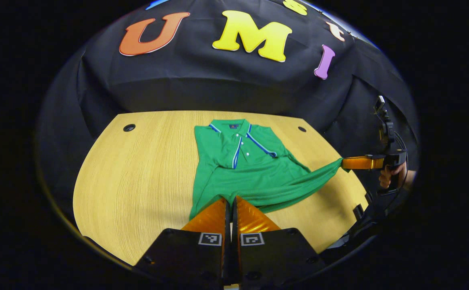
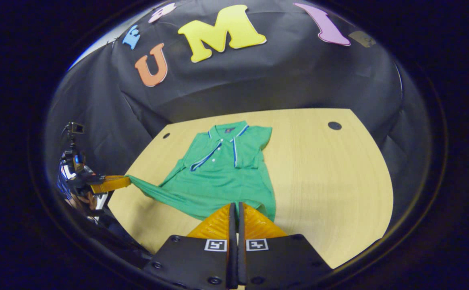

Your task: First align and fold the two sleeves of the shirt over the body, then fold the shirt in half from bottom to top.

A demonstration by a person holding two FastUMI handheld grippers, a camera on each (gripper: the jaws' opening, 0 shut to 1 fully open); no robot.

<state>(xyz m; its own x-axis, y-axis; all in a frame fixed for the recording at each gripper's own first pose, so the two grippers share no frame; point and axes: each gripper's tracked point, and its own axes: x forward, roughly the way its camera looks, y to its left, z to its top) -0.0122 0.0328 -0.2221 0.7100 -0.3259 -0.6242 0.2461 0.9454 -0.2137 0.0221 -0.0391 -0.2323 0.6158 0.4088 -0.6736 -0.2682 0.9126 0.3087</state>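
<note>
The green shirt [image 1: 242, 169] is spread on the wooden table [image 1: 138, 181], sleeves folded in. Each hem corner is pinched by the closed left gripper [image 1: 231, 200] and right gripper [image 2: 234, 206]. Both corners should be lifted level toward the collar [image 1: 230, 125].

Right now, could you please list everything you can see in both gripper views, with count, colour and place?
Polo shirt: one, green with blue and white trim, lying on the table, sleeves folded over the body, bottom hem lifted at both corners.
Table: one, light wood.
Table holes: two, dark, near the far corners.
Left gripper: one, shut on the shirt's bottom hem corner.
Right gripper: one, shut on the other hem corner.
Hand: one, holding the right gripper, at the left gripper view's right edge.
</note>
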